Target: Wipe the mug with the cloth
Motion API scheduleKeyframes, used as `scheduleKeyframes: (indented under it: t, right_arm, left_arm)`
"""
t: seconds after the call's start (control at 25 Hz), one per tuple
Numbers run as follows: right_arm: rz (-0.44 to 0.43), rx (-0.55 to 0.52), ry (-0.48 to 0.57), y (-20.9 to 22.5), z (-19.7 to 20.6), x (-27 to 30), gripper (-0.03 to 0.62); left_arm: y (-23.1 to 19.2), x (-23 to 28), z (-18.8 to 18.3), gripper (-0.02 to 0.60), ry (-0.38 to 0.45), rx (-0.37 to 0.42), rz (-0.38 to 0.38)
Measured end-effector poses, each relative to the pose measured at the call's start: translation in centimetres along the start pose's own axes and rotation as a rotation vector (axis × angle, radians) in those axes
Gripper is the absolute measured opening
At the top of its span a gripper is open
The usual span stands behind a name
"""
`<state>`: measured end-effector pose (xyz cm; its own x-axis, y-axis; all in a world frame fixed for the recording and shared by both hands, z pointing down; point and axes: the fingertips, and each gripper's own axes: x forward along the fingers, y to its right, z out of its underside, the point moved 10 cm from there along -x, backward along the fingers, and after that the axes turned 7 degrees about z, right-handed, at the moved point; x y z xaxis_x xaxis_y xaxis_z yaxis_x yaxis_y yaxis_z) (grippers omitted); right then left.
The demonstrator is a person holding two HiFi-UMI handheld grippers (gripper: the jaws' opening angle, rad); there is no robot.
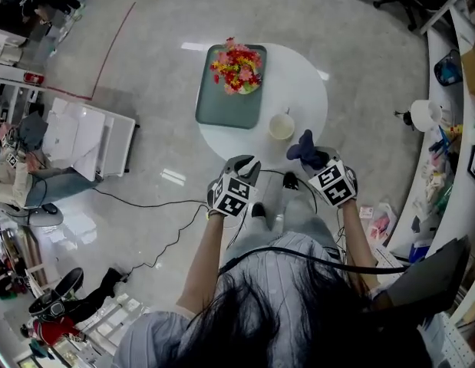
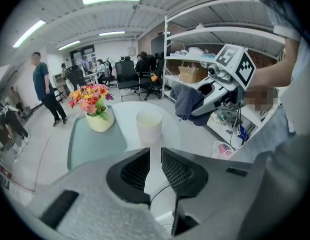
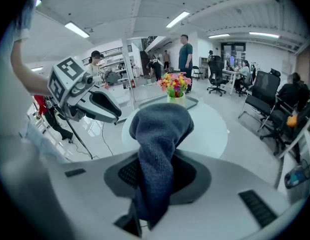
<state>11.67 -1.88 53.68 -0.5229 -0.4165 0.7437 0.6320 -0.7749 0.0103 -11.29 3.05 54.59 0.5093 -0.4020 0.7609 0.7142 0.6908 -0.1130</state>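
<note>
Fingers point(image 2: 132, 171) of the left gripper point(image 1: 247, 167) stand only a narrow slit apart, grasping nothing; the gripper hovers at the near edge of the round white desk point(image 1: 305, 83); on the desk's left part lies a grey-green tray point(image 1: 225, 110) bearing a pot of red and yellow flowers point(image 1: 235, 66); just right of the tray's near corner the pale mug point(image 1: 282, 126) stands upright, apart from both grippers; right of the mug, the right gripper point(image 1: 315, 159) has its fingers point(image 3: 187, 173) clenched on the dark blue cloth point(image 3: 159, 134), which bunches up above them, near the mug but not touching it.
</note>
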Motion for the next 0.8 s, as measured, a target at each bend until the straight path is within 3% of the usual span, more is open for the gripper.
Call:
scheduleKeyframes:
  t: [0.16,0.4,0.8]
  right_arm:
    - [0.043,0.042,0.026,-2.0,0.0,-0.6,0.101]
    - [0.098,0.124,0.060,-6.3,0.6,-1.7,0.101]
    - [0.178,0.149,0.098,-13.9,2.4,-5.4,0.101]
  left_arm:
    - [0.4,-2.2,0.4,0.081,0.039,0.022,0.002]
    - [1.4,-5.8,1.8,0.080,0.159,-0.030,0.028]
    - [4.4,-10.3,6.0,0.080,0.189,0.012,0.055]
